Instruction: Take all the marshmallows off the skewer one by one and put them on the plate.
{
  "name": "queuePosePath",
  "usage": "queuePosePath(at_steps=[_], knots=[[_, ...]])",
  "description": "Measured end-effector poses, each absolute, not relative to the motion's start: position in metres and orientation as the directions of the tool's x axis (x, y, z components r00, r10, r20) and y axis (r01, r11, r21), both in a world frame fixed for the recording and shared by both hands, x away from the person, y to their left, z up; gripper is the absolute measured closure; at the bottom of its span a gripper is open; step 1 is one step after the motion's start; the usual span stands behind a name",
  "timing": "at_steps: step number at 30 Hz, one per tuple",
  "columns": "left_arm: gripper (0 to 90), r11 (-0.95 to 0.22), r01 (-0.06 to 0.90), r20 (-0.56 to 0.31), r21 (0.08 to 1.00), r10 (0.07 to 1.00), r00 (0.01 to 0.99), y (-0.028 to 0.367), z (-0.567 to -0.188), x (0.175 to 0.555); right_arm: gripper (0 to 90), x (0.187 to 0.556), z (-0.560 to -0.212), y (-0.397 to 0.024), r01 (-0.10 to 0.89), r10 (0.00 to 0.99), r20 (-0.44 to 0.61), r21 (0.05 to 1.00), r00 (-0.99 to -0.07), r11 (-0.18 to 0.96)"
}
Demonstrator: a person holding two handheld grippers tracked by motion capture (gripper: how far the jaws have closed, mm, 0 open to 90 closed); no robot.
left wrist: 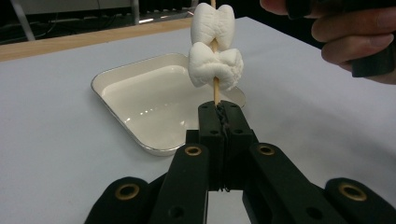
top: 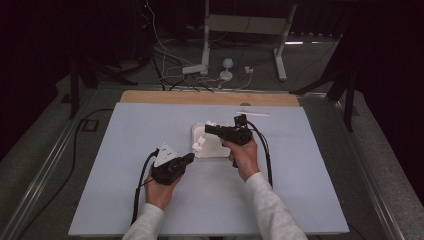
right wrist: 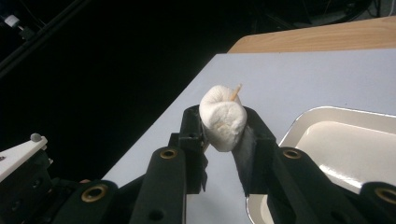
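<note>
My left gripper [left wrist: 219, 112] is shut on the bottom end of a thin wooden skewer [left wrist: 215, 88], which stands upright over the table. Two white marshmallows [left wrist: 215, 67] are threaded on it, one above the other. In the high view the left gripper [top: 191, 156] sits just left of the white tray [top: 214, 151], with the skewer slanting up toward my right gripper [top: 206, 129]. In the right gripper view, the right gripper [right wrist: 223, 127] is shut on a marshmallow [right wrist: 223, 116], pads pressing both its sides. The skewer tip [right wrist: 236, 91] pokes out of that marshmallow's top.
The shallow white tray [left wrist: 112, 100] lies empty at the middle of the pale blue table cover [top: 130, 165]. A thin white stick [top: 252, 113] lies near the far edge, by the bare wooden strip [top: 150, 96]. Stands and cables crowd the floor beyond.
</note>
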State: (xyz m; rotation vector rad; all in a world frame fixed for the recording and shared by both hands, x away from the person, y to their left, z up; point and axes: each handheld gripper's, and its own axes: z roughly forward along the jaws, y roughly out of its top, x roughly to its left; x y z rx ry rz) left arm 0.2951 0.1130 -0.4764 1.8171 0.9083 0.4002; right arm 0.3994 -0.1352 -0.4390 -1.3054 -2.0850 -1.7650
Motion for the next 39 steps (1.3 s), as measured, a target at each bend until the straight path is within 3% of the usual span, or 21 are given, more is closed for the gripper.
queuePosePath(at_steps=[39], knots=[[90.0,-0.228,0.356,-0.075,0.906,0.742,0.666,0.120,-0.481,0.289,76.7,0.401,-0.424,-0.138,0.614,0.553,0.540,0.786,-0.634,-0.064]])
